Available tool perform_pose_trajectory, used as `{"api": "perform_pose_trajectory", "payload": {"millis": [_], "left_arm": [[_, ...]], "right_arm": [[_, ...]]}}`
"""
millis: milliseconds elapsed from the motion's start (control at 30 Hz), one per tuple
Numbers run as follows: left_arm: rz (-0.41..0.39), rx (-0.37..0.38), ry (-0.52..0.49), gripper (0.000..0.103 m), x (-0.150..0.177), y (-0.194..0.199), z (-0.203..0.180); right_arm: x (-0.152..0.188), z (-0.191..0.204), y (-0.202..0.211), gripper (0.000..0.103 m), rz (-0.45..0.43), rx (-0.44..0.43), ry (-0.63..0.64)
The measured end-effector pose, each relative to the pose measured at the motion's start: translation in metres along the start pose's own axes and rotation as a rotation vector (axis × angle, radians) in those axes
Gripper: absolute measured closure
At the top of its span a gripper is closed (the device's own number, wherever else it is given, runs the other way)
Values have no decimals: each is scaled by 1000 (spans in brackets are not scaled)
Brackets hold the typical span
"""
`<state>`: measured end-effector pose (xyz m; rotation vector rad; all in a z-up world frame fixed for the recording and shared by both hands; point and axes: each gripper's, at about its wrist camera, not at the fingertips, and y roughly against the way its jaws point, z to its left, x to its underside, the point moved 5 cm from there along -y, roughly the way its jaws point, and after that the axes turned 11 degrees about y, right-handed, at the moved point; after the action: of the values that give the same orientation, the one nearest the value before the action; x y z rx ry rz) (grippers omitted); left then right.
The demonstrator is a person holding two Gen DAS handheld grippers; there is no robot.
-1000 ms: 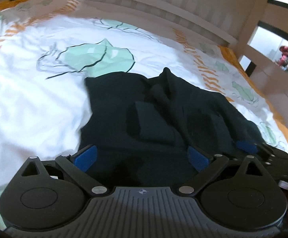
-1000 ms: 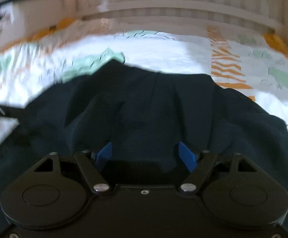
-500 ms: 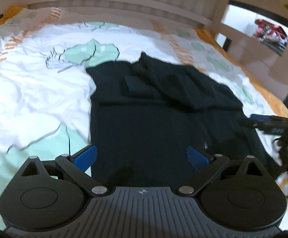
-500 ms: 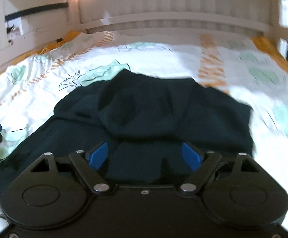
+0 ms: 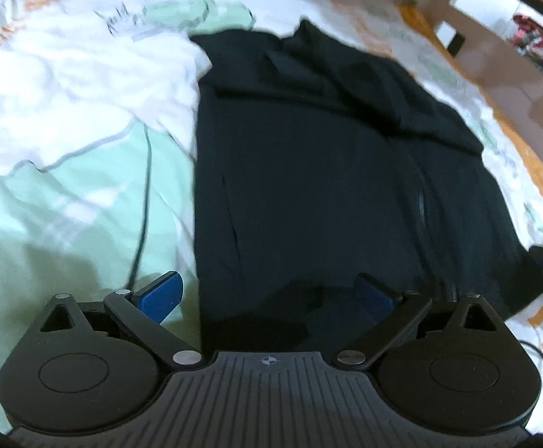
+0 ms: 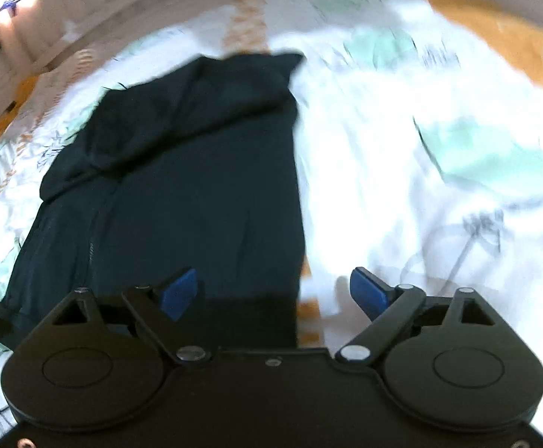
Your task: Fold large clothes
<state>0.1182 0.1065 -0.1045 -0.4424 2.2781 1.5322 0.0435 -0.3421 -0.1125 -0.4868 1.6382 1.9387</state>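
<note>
Two wrist views are showing one dark garment [image 5: 309,171] lying spread on a bed whose sheet [image 5: 66,112] is white with pale green shapes and orange stripes. In the left wrist view the left gripper [image 5: 267,293] is hovering over the garment's near left corner, its blue fingers [image 5: 161,293] standing wide apart with nothing clamped; the left one is sitting over bare sheet, the right one over the cloth. The garment's left edge is running straight away from the gripper, and open sheet is stretching far to the left of it. A bunched fold is lying across the far end, and a zip line is running down the right half. In the right wrist view the right gripper [image 6: 275,293] is hovering at the garment's [image 6: 182,186] near right corner, its fingers [image 6: 368,295] wide apart, having just been opening, gripping nothing. The straight right edge is passing between them, with blurred, uncluttered sheet [image 6: 402,186] lying broadly to the right, up to the bed's orange border.
</note>
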Motion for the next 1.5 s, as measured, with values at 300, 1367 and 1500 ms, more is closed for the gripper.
{"api": "perform_pose_trajectory", "payload": {"millis": [300, 1367, 1500], "left_arm": [[143, -44, -77, 0, 6, -32, -7], [89, 41, 94, 70, 22, -16, -5], [66, 86, 177, 87, 19, -10, 4]], "right_arm": [[-2, 19, -39, 0, 151, -86, 119], [5, 16, -39, 62, 150, -215, 61], [3, 13, -38, 78, 139, -234, 30]]}}
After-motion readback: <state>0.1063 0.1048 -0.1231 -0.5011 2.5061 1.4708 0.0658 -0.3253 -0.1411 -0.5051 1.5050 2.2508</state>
